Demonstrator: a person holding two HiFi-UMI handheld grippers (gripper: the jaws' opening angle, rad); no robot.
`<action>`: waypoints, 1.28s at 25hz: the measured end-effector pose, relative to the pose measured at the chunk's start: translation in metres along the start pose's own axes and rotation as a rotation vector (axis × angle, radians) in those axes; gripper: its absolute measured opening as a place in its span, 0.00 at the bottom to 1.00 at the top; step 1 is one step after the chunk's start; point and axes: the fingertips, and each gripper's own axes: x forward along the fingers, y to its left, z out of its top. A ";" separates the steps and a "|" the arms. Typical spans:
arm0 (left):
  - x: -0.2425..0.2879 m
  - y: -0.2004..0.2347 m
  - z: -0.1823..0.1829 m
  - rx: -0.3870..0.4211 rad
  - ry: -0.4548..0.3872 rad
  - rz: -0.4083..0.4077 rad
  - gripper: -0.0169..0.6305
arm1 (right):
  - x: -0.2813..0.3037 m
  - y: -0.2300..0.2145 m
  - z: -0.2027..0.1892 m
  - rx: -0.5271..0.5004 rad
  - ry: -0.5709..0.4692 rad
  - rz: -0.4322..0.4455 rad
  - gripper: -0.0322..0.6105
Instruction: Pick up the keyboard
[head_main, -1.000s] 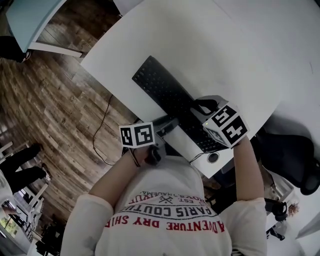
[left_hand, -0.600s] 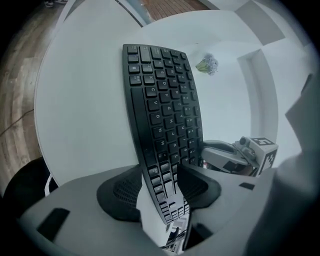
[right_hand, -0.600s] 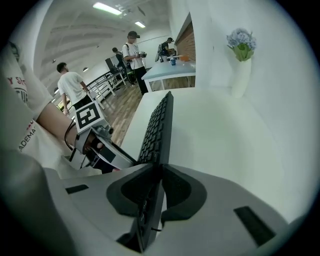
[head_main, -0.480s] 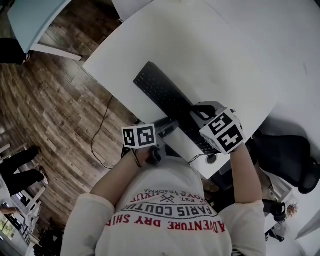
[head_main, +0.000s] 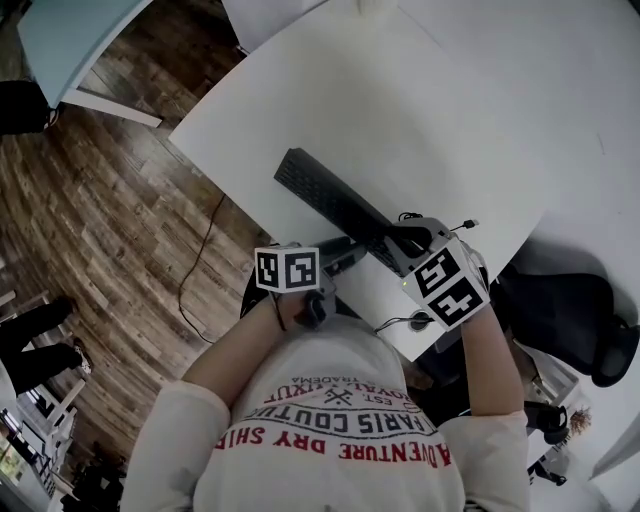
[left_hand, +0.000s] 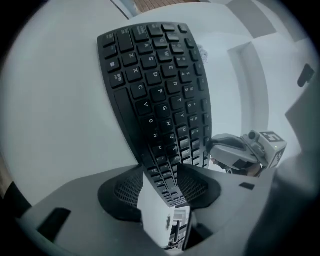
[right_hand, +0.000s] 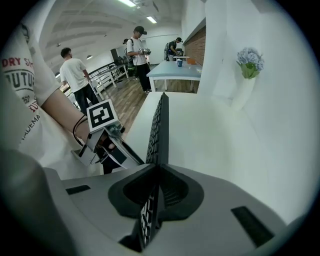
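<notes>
The black keyboard (head_main: 330, 195) is tipped up on its long edge over the white table (head_main: 420, 110), so the head view shows it as a narrow strip. My left gripper (head_main: 345, 252) is shut on its near long edge; in the left gripper view the keys (left_hand: 155, 85) run away from the jaws (left_hand: 161, 175). My right gripper (head_main: 400, 238) holds the keyboard's right end. Its jaws are closing, with the keyboard (right_hand: 159, 130) edge-on between the pads (right_hand: 156, 175). Each gripper view also shows the other gripper: the right (left_hand: 240, 155) and the left (right_hand: 107, 137).
A thin cable (head_main: 445, 228) trails from the keyboard's right end. A black office chair (head_main: 570, 310) stands right of the table. Another cable (head_main: 195, 270) lies on the wooden floor at the left. A white vase of flowers (right_hand: 247, 75) stands on the table; people (right_hand: 75, 75) stand far off.
The keyboard has gone from lying flat to standing tilted on its long edge. My right gripper rose with the right end. The left gripper barely moved.
</notes>
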 end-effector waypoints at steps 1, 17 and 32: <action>0.001 -0.001 -0.001 0.004 0.006 -0.008 0.36 | -0.002 0.001 0.002 -0.013 0.003 -0.011 0.12; 0.003 -0.012 0.016 0.103 0.004 -0.105 0.38 | -0.032 0.001 0.024 -0.036 0.007 -0.090 0.11; -0.011 -0.070 0.048 0.448 -0.023 -0.308 0.23 | -0.083 -0.011 0.040 0.050 -0.075 -0.135 0.11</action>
